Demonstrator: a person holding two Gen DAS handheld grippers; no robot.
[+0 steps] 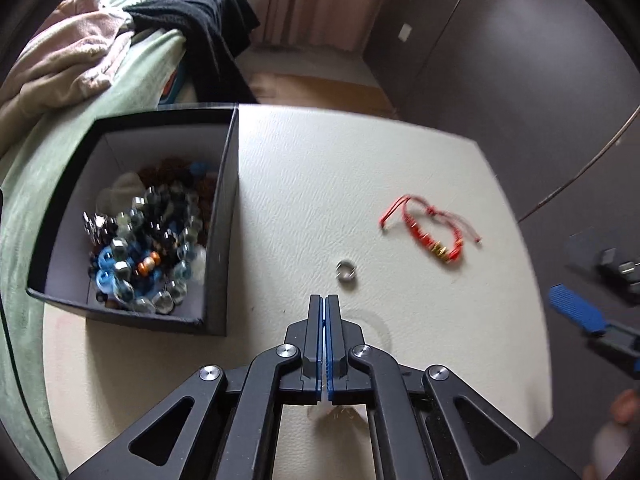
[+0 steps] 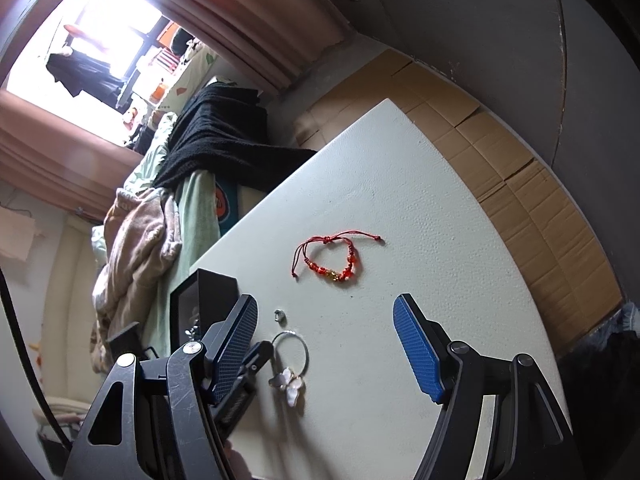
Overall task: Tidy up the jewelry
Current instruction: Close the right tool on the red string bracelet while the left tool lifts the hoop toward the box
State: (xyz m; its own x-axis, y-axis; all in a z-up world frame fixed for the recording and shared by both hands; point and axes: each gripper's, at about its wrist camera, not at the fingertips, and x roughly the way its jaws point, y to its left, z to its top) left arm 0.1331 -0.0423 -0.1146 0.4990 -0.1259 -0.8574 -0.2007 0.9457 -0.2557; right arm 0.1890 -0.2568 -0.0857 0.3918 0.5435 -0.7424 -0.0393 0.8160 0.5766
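From the left wrist we see a red cord bracelet [image 1: 430,227] with red and gold beads lying looped toward the right edge of the white surface [image 1: 304,184], its loose ends trailing. A small silver ring [image 1: 346,272] rests near the middle, just ahead of our left gripper [image 1: 324,304], whose jaws are pressed together with nothing between them. At the surface's left edge stands a black box [image 1: 224,216], open-topped and heaped with beads [image 1: 148,248] in blue, clear, black and orange; motion blur softens them, so we cannot sort single pieces. Our right gripper [image 1: 576,314] enters at the far right, blurred and cut off by the frame.

From the right wrist, our right gripper [image 2: 326,336] hangs over the surface [image 2: 400,184] with jaws spread wide and empty. Between them, nearer the left finger, lies a keyring [image 2: 292,346] carrying a pale butterfly charm [image 2: 289,385], a piece the other view barely shows beneath its own linkage. The silver ring [image 2: 279,315] sits just beyond it, and the red bracelet [image 2: 332,258] lies farther on, sharper here, with knotted ends. The black box [image 2: 208,292] is largely hidden behind the left finger, its contents unreadable. Our left gripper [image 2: 256,356] pokes in beside the keyring, partly covered, and we cannot tell whether they touch.
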